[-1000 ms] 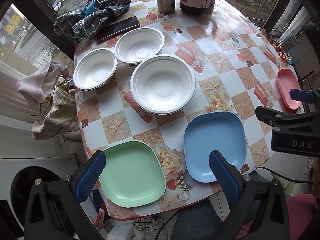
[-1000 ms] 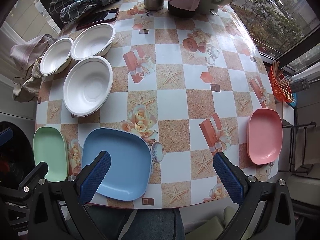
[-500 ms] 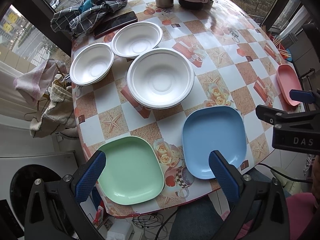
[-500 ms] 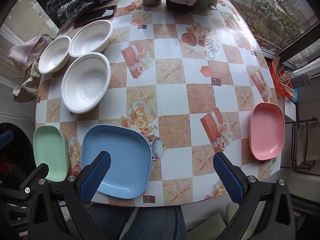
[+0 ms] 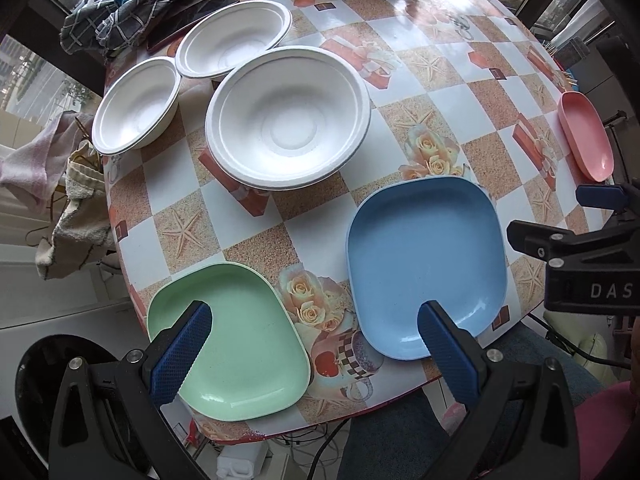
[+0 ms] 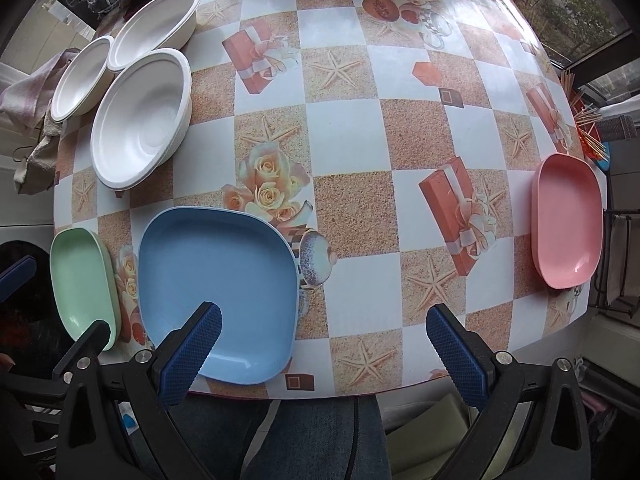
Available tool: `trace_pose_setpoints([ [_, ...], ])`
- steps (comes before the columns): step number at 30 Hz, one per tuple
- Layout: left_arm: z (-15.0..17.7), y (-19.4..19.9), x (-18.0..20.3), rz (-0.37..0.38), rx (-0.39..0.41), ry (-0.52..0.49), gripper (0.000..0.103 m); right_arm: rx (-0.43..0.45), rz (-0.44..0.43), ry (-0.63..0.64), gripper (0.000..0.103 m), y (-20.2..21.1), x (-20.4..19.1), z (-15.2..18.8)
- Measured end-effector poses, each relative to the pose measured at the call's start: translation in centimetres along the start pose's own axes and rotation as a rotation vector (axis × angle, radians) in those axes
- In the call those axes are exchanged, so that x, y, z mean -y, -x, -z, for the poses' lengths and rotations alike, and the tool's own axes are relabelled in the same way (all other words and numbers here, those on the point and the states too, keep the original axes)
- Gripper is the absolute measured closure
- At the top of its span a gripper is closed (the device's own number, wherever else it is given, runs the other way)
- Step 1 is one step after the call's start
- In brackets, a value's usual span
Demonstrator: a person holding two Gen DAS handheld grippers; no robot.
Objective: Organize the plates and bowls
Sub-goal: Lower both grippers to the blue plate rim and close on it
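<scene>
Both left gripper (image 5: 314, 338) and right gripper (image 6: 324, 340) are hanging spread, empty; blue plate (image 6: 218, 292) and green plate (image 5: 232, 340) are overhanging table (image 6: 360, 136) near edge, risking a knock-off.

Between the spread fingers of the left gripper (image 5: 314, 344) lies the table edge, with one plate (image 5: 236, 340) under its left finger and a second plate (image 5: 424, 264) under its right finger. Ahead of them sits the largest bowl (image 5: 288, 116), and two smaller bowls (image 5: 234, 38) (image 5: 134, 106) touch it further ahead and left. Behind those lies a cloth (image 5: 136, 8). A third plate (image 6: 568, 220) lies far right of the right gripper (image 6: 324, 340), near the table (image 6: 360, 128) rim.
</scene>
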State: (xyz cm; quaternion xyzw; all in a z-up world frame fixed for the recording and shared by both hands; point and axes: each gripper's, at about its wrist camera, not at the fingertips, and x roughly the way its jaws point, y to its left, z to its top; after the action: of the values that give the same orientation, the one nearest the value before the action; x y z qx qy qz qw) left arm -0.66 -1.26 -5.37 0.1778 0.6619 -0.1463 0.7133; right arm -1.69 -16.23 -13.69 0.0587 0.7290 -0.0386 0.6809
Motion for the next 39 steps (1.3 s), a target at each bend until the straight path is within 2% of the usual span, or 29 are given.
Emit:
trace_pose_setpoints([
  [10, -1.1, -3.4, 2.3, 0.047, -0.007, -0.026, 0.0, -0.087, 0.0, -0.023, 0.0, -4.4, 1.2, 0.5],
  [17, -1.5, -5.9, 3.9, 0.035, -0.029, -0.048, 0.0, -0.138, 0.029, -0.016, 0.0, -6.9, 1.8, 1.1],
  [21, -1.8, -6.9, 4.5, 0.032, -0.035, -0.044, 0.0, -0.137, 0.054, -0.017, 0.0, -7.4, 2.4, 1.2],
  [24, -2.5, -7.9, 4.6, 0.015, -0.043, -0.034, 0.0, -0.128, 0.082, -0.015, 0.0, -7.6, 4.2, 0.9],
  [31, -3.8, -10.5, 5.1, 0.027, -0.063, 0.014, 0.0, -0.105, 0.146, -0.018, 0.0, -7.0, 8.1, 0.5],
  [39, -4.9, -14.2, 4.6, 0.038, -0.087, 0.074, 0.0, -0.108, 0.061, -0.058, 0.0, -8.0, 11.8, 0.4],
])
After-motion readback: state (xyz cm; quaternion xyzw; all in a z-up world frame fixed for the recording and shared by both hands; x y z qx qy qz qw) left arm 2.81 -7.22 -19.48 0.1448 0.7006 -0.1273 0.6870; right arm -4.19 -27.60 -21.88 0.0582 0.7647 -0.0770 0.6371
